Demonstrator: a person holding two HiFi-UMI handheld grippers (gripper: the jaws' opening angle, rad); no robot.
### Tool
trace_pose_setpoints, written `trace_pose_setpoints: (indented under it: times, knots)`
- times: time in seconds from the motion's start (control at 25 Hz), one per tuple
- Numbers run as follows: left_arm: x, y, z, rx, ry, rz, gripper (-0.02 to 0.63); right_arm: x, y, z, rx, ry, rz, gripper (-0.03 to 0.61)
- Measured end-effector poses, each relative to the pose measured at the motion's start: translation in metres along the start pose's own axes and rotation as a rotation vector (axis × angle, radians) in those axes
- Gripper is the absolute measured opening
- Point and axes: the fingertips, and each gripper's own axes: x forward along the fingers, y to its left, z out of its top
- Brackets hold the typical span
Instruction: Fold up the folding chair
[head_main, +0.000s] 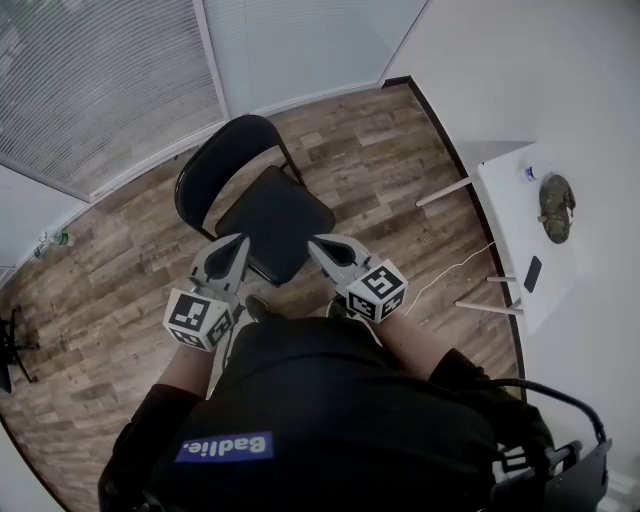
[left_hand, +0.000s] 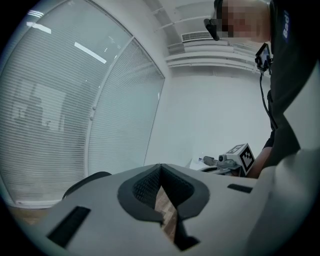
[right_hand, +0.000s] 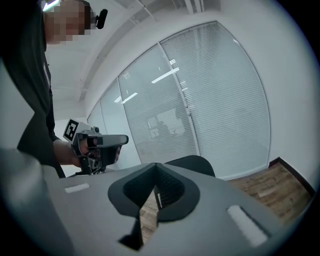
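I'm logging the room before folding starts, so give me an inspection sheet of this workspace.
Surface: wood floor.
Job's things: black folding chair, unfolded, standing.
Clutter: bottle by the windows; phone and dark object on the white table.
Grippers: left gripper and right gripper both shut, empty, near the chair's front.
Cables: white cable on the floor beside the table.
Surroundings: blinded windows, white wall.

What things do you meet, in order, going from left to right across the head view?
Small clear plastic bottle on the floor → grey left tool → grey right tool → white rectangular table.
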Motion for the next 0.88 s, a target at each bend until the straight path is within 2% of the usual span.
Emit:
trace_pose_setpoints:
  times: [0.2, 0.36, 0.52, 0.68, 0.88]
  knots:
    - [-0.006, 0.037, -0.006, 0.003, 0.030, -0.034, 0.005, 0.028, 0.007, -0.004, 0.010, 0.002, -0.062, 0.003]
    - [-0.005, 0.057, -0.013, -0.008, 0.056, -0.030, 0.005, 0.039, 0.007, -0.010, 0.030, 0.016, -0.077, 0.003]
    - [0.003, 0.063, -0.022, -0.013, 0.087, -0.012, 0.005, 0.033, -0.002, -0.022, 0.061, 0.026, -0.087, 0.005]
    - [0.033, 0.074, -0.028, -0.019, 0.135, 0.008, 0.005, 0.035, -0.036, -0.034, 0.102, 0.039, -0.090, 0.009]
    - [0.041, 0.071, -0.031, 0.007, 0.178, 0.047, 0.006, 0.028, -0.046, -0.046, 0.120, 0.046, -0.055, 0.012]
